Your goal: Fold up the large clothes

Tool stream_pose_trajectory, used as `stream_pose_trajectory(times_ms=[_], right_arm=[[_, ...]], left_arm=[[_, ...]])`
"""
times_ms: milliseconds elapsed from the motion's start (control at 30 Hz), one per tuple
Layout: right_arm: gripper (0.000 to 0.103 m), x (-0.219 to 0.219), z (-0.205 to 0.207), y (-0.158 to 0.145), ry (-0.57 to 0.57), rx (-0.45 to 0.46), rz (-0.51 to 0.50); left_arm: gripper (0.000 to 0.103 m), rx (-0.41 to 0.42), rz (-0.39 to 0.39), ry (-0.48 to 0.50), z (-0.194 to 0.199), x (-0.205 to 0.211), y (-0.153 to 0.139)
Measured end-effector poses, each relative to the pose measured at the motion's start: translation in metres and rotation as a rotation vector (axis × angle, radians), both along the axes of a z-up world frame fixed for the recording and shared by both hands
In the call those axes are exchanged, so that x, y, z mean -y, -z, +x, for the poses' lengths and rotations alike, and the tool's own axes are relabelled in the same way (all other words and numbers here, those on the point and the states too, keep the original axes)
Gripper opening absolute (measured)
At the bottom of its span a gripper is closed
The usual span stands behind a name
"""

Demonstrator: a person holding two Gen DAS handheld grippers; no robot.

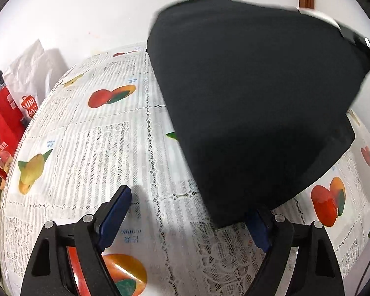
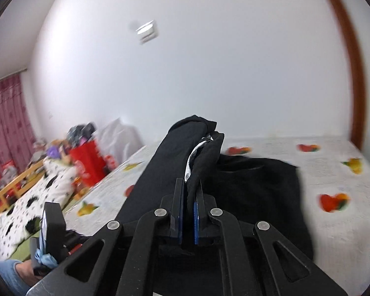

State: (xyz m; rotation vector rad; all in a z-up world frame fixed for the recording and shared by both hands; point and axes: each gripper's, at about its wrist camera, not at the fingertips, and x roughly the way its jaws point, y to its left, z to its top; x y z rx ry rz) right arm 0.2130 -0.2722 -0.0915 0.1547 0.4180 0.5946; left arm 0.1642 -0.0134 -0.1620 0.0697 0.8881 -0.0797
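Observation:
A large black garment (image 1: 254,103) hangs lifted above the table, its lower part draped on the fruit-print tablecloth (image 1: 98,148). My left gripper (image 1: 187,204) is open and empty, just above the cloth; its right finger is partly hidden under the garment's lower edge. My right gripper (image 2: 189,192) is shut on a bunched edge of the black garment (image 2: 199,153), with a white label showing, held up above the table. The rest of the garment (image 2: 259,192) lies on the tablecloth (image 2: 333,185). The right gripper shows at the top right of the left wrist view (image 1: 357,39).
A red shopping bag (image 1: 5,120) and a white bag (image 1: 34,74) stand past the table's left edge. A white wall is behind the table. A black-and-white spotted blanket (image 2: 24,209) and clutter lie to the left. The left gripper's body (image 2: 51,229) shows low left.

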Motion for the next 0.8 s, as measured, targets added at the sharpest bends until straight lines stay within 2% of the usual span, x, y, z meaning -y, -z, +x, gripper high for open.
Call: stream_pose_trajectory(times_ms=[100,167,300,400,467,500,567,700,733,800], right_arm=[[0.006,0.033,0.004,0.019,0.079,-0.082,0.001],[0.006,0.05,0.011,0.043,0.129,-0.17,-0.027],[0.012,0.063,0.016,0.075,0.156,-0.283,-0.06],[0.026,0.072,0.015,0.082,0.161,-0.322,-0.038],[0.048,0.074,0.017,0.085,0.136,-0.34,-0.001],[0.05,0.075,0.018,0.087,0.126,-0.349,0.008],[0.051,0.071,0.023,0.089,0.122,-0.353,-0.007],[0.051,0.05,0.035,0.091,0.13,-0.359,-0.068],[0.049,0.044,0.038,0.089,0.138,-0.358,-0.091],[0.039,0.034,0.041,0.083,0.146,-0.339,-0.133]], left_arm=[[0.086,-0.001,0.004,0.011,0.007,0.004,0.001],[0.086,0.001,0.007,0.016,0.009,0.006,0.001],[0.086,0.003,0.009,0.019,0.01,0.005,0.001],[0.082,-0.006,-0.021,0.04,0.006,0.001,0.0],[0.082,0.005,-0.078,0.061,0.002,0.001,-0.004],[0.082,0.005,-0.103,0.072,0.002,0.003,-0.005],[0.083,-0.007,-0.113,0.098,0.006,0.015,-0.006],[0.083,-0.025,-0.061,0.08,0.013,0.033,0.003],[0.085,-0.02,-0.04,0.072,0.013,0.036,0.003],[0.086,-0.019,0.009,0.062,0.013,0.043,0.004]])
